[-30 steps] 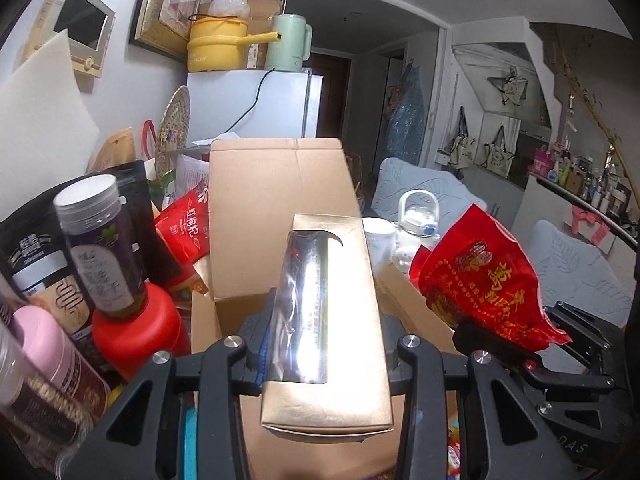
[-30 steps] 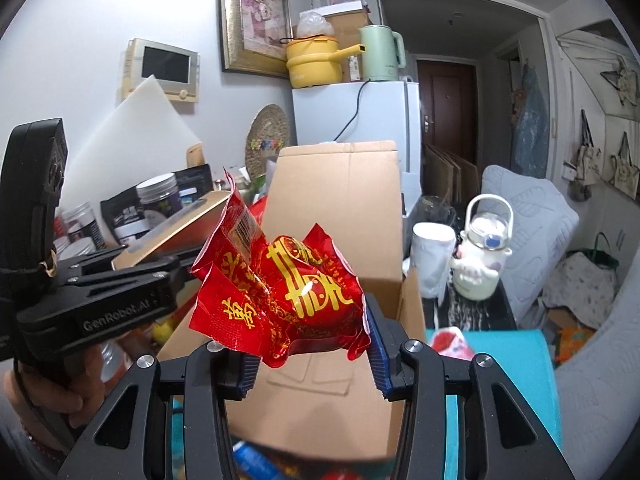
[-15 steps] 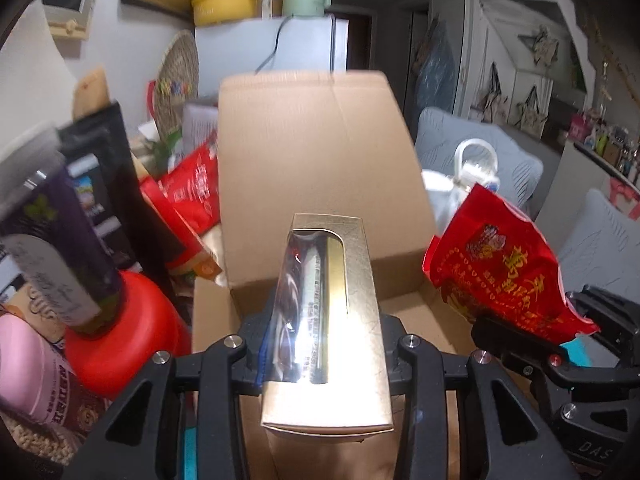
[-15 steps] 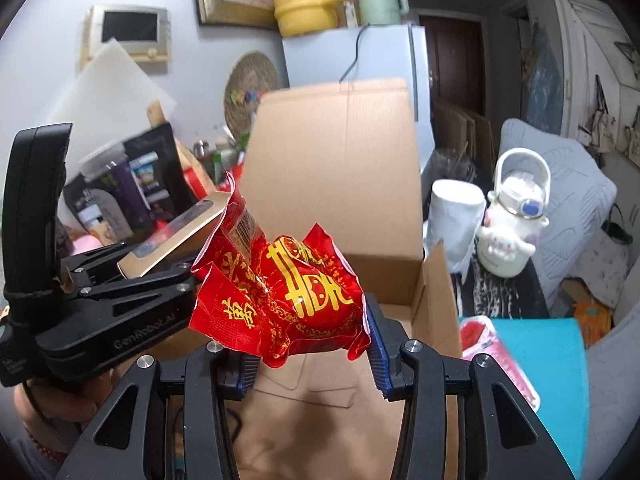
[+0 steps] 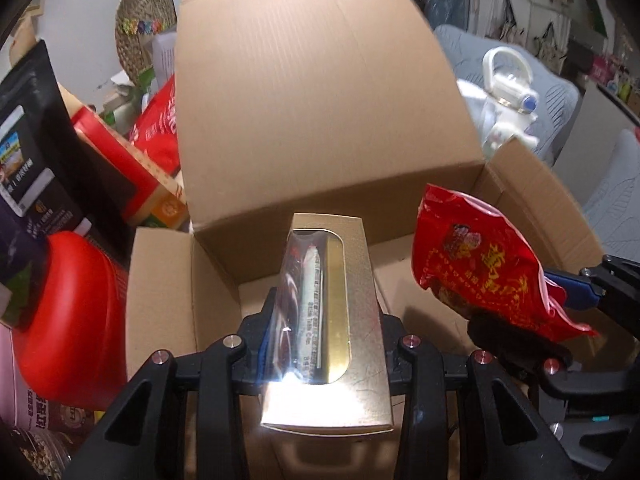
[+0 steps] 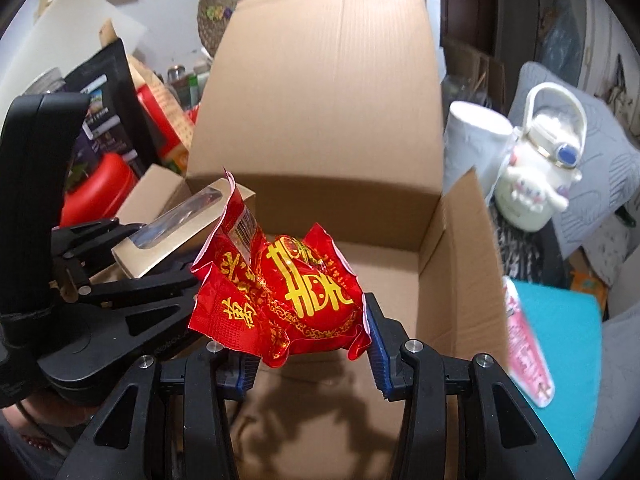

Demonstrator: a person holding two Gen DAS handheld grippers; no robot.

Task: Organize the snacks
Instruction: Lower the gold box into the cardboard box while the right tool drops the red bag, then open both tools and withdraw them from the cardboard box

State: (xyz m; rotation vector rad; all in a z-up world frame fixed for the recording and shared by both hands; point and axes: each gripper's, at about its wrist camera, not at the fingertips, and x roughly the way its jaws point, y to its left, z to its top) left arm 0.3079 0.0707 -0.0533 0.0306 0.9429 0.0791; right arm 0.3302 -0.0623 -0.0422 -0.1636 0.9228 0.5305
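Dim indoor light, glare on the gold box [image 5: 326, 392], blurred fisheye edges, shadows inside the cardboard box [image 6: 320, 400].

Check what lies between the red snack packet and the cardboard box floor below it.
Nothing: in the right wrist view the red snack packet hangs over the bare floor of the cardboard box, with only shadow there.
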